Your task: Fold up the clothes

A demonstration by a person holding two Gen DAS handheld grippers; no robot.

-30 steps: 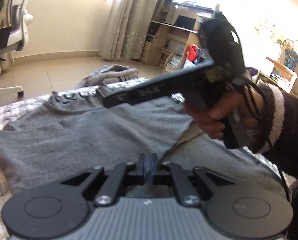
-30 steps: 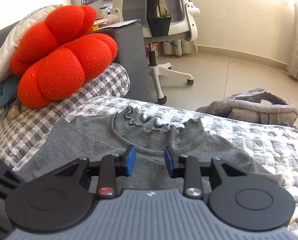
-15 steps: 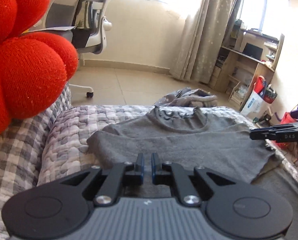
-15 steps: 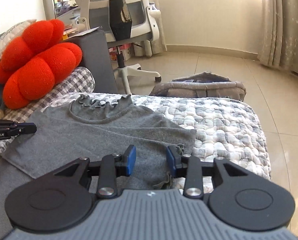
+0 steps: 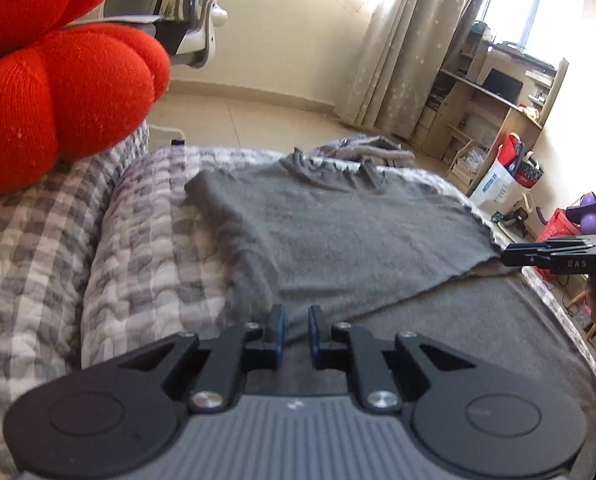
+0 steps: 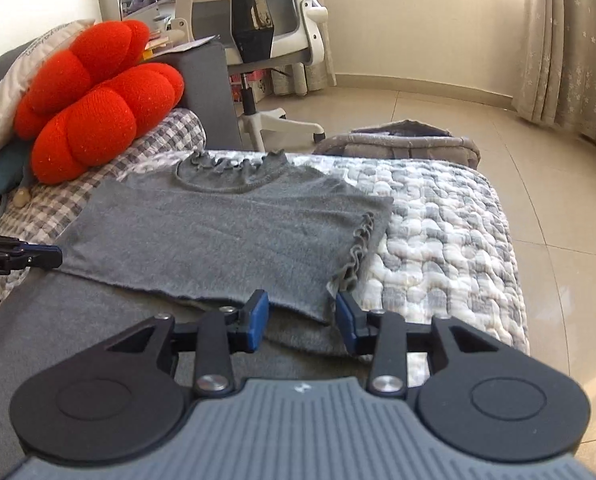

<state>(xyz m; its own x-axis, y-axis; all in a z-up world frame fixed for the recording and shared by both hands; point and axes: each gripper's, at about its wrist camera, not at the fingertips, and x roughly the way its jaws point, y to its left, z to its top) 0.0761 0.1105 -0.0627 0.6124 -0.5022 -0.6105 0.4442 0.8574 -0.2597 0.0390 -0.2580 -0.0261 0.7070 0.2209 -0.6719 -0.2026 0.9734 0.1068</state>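
Note:
A grey knit sweater (image 6: 226, 232) lies flat on the quilted cover, ruffled collar (image 6: 234, 164) at the far end. One ruffled cuff (image 6: 358, 248) is folded in along its right side. My right gripper (image 6: 301, 320) is open just above the sweater's near right corner, with nothing pinched. At the near left edge of the sweater (image 5: 338, 232), my left gripper (image 5: 296, 328) is open by a narrow gap, fabric showing between the fingers. Each gripper's tip shows in the other's view: the right gripper (image 5: 538, 256), the left gripper (image 6: 30, 258).
A darker grey cloth (image 6: 78, 340) lies under the sweater's near edge. A red knotted cushion (image 6: 98, 96) sits on the checked cover at the left. Beyond are an office chair (image 6: 266, 20), a grey bundle (image 6: 402, 140) past the quilt's far edge, bare floor on the right, and shelves (image 5: 498, 100).
My left gripper was shut and is now slightly open, having swung to the sweater's left side. My right gripper moved to the right corner. More of the sweater lies spread in view.

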